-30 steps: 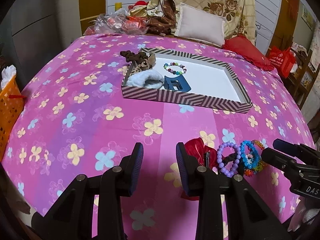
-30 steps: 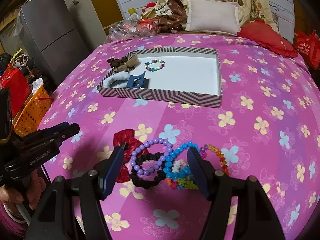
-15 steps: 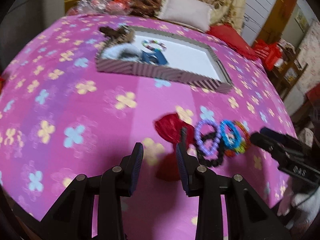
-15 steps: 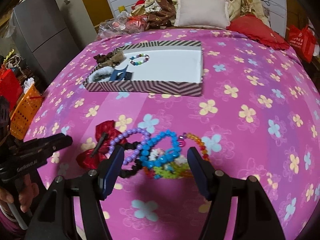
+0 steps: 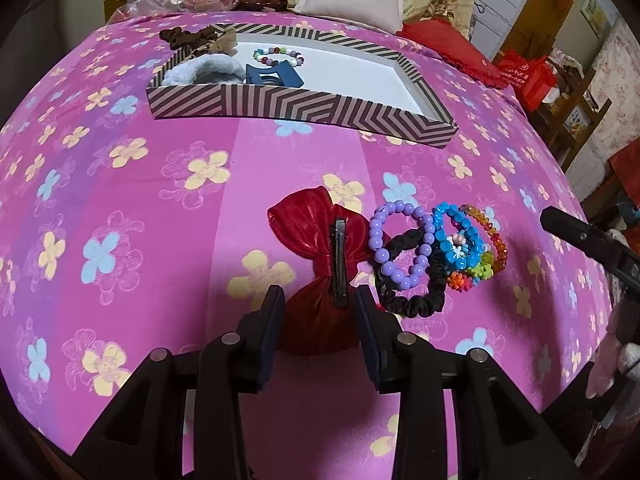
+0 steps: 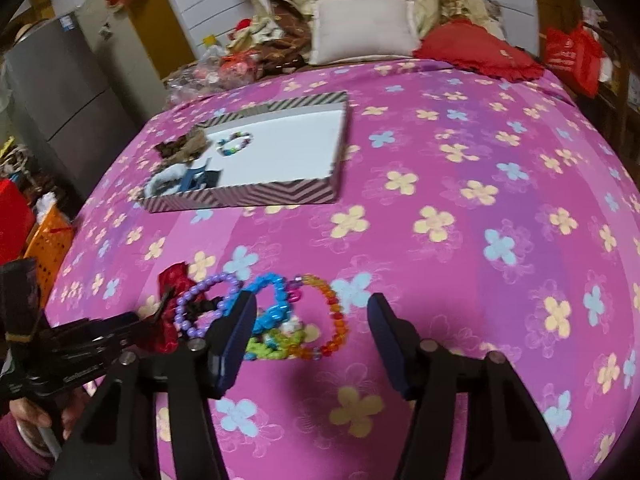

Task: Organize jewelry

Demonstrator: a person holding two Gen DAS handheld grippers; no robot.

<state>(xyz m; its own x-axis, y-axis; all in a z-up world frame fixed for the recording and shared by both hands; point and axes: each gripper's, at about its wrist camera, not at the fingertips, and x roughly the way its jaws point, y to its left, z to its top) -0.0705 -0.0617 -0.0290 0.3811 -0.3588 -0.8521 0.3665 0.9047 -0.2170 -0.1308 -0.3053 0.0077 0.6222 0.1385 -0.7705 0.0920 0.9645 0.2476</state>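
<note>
A red bow hair clip [image 5: 316,232] lies on the pink flowered bedspread. My left gripper [image 5: 318,304] straddles its lower half, jaws opening and pads not pressing. Beside the bow lie a purple bead bracelet [image 5: 400,240], a black scrunchie [image 5: 412,300], a blue bead bracelet [image 5: 456,232], an orange bead bracelet [image 6: 336,320] and a green band [image 6: 272,344]. My right gripper [image 6: 312,310] hovers over the orange and blue ones, its jaws closing, nothing pinched. The striped box [image 5: 304,104] farther back holds a white scrunchie [image 5: 200,72], a blue claw clip [image 5: 272,74] and a beaded bracelet [image 5: 278,56].
A brown scrunchie [image 5: 188,36] hangs over the box's far left corner. Pillows [image 6: 360,28] and a red cushion [image 6: 476,56] sit at the head of the bed. An orange basket [image 6: 48,240] and a grey cabinet [image 6: 60,92] stand off the left edge.
My left gripper has dropped and shifted right, so the red bow now lies between its fingers. My right gripper has slid right, leaving the bracelets by its left finger, and its jaws have narrowed.
</note>
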